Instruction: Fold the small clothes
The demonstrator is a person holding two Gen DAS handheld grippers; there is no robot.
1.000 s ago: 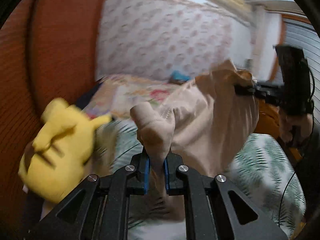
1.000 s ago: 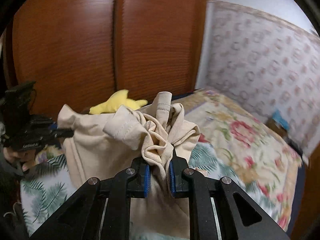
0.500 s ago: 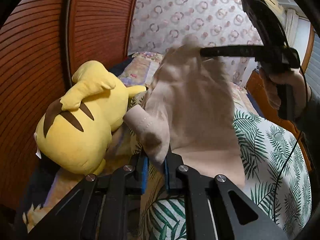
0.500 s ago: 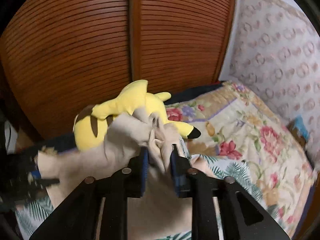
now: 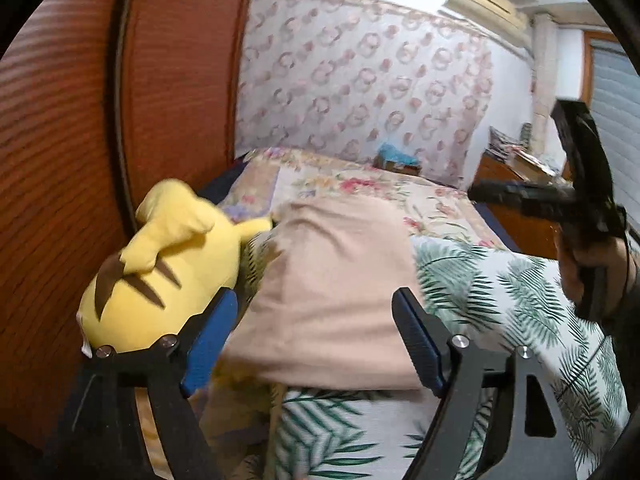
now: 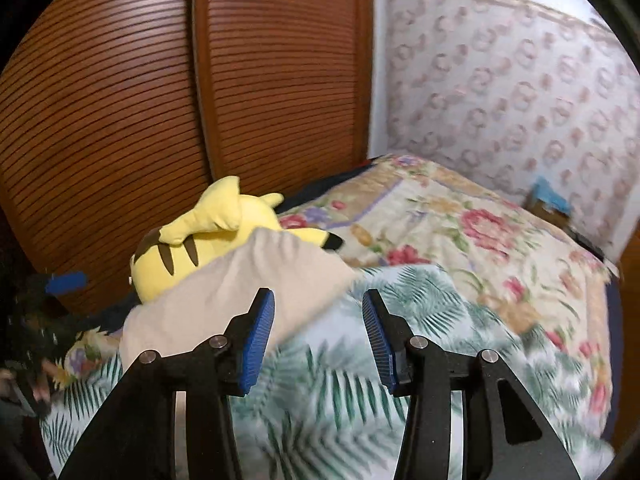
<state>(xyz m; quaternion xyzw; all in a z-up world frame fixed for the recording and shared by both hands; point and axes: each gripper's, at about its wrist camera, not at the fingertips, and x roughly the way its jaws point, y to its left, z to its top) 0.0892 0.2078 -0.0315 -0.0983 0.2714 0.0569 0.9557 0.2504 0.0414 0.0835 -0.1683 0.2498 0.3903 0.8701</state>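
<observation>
It was a bedroom in a home; a bed (image 6: 500,280) filled most of the view, spread with a flowered quilt (image 6: 472,232) and a leaf-print cover (image 5: 500,292); a yellow plush toy (image 5: 160,280) lay against slatted wooden wardrobe doors (image 6: 140,100); the wall (image 5: 360,80) behind carried patterned wallpaper; an air conditioner (image 5: 484,0) hung near the ceiling; a cluttered wooden dresser (image 5: 516,168) stood beside the bed.
</observation>
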